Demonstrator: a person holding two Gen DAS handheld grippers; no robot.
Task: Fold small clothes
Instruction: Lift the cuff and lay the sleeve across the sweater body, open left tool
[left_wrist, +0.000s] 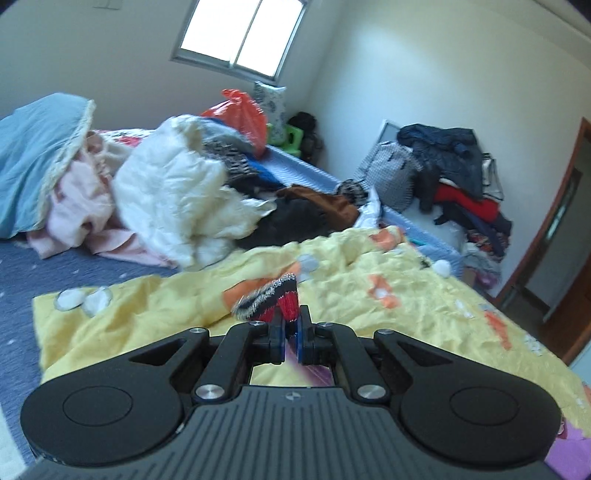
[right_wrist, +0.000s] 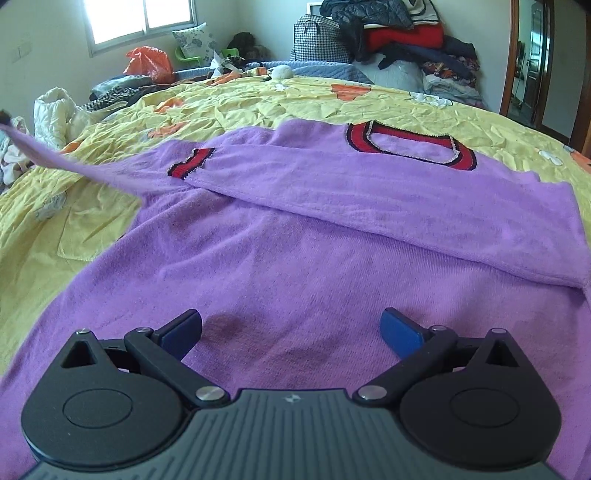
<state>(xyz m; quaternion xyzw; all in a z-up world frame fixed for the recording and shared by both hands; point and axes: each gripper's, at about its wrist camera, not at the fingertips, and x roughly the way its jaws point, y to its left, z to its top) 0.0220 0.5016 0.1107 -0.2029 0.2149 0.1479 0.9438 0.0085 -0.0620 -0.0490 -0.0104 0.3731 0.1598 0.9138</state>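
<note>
Bed covered by a wrinkled yellow quilt (right_wrist: 369, 107) with orange and white printed patches; a blue sheet (left_wrist: 22, 280) shows beyond its edge in the left wrist view. Purple sweater (right_wrist: 295, 240) spread flat on the quilt, neckline (right_wrist: 410, 146) trimmed in red, black and silver, facing the far side. One sleeve folded across the chest, its striped cuff (right_wrist: 192, 162) resting on the body.

Right gripper (right_wrist: 291, 328) hovers low over the sweater's lower body, fingers spread wide apart, nothing between them.

Left gripper (left_wrist: 291, 328) is clenched on the other sleeve's cuff (left_wrist: 273, 301): red, black and silver ribbing sticks up past the blue pads. In the right wrist view that sleeve (right_wrist: 55, 158) stretches off to the left, lifted clear of the quilt.

Room: window (left_wrist: 240, 33) in the far wall, bright. Heap of white and pink bedding (left_wrist: 166, 192) plus a blue pillow (left_wrist: 33, 155) on the bed's far part. Orange plastic bag (left_wrist: 243, 114) behind the heap. Stack of dark and red clothes (left_wrist: 454, 177) against the wall. Wooden door frame (right_wrist: 517, 55) at right.
</note>
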